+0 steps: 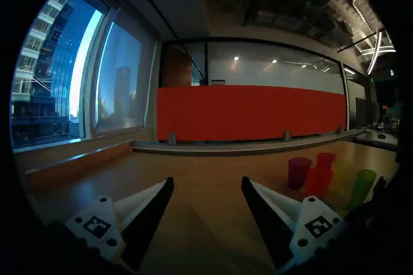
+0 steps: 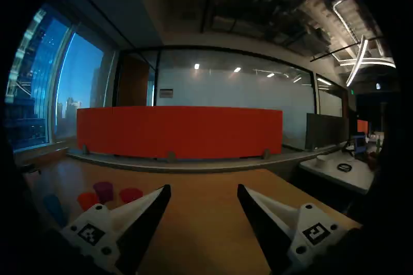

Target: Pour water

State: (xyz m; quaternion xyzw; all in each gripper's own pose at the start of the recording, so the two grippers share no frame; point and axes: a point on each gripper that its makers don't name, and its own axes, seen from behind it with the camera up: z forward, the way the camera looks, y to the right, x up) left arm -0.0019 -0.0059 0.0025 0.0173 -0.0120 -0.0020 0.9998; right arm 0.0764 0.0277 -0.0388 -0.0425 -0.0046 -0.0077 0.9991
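Observation:
Several plastic cups stand in a group on the wooden table. In the left gripper view they are at the right: a purple cup (image 1: 298, 172), a red cup (image 1: 325, 160), an orange cup (image 1: 318, 181) and a green cup (image 1: 361, 188). My left gripper (image 1: 207, 184) is open and holds nothing, well left of the cups. In the right gripper view the cups are low at the left: an orange cup (image 2: 87, 200), a purple cup (image 2: 103, 191), a red cup (image 2: 130, 194) and a blue cup (image 2: 53, 209). My right gripper (image 2: 202, 192) is open with nothing between its fingers, to the right of them.
A long orange partition (image 2: 180, 131) stands along the table's far edge (image 2: 206, 165), with a glass wall behind it. Large windows (image 1: 67, 84) run along the left. A side desk (image 2: 340, 169) with small items is at the right.

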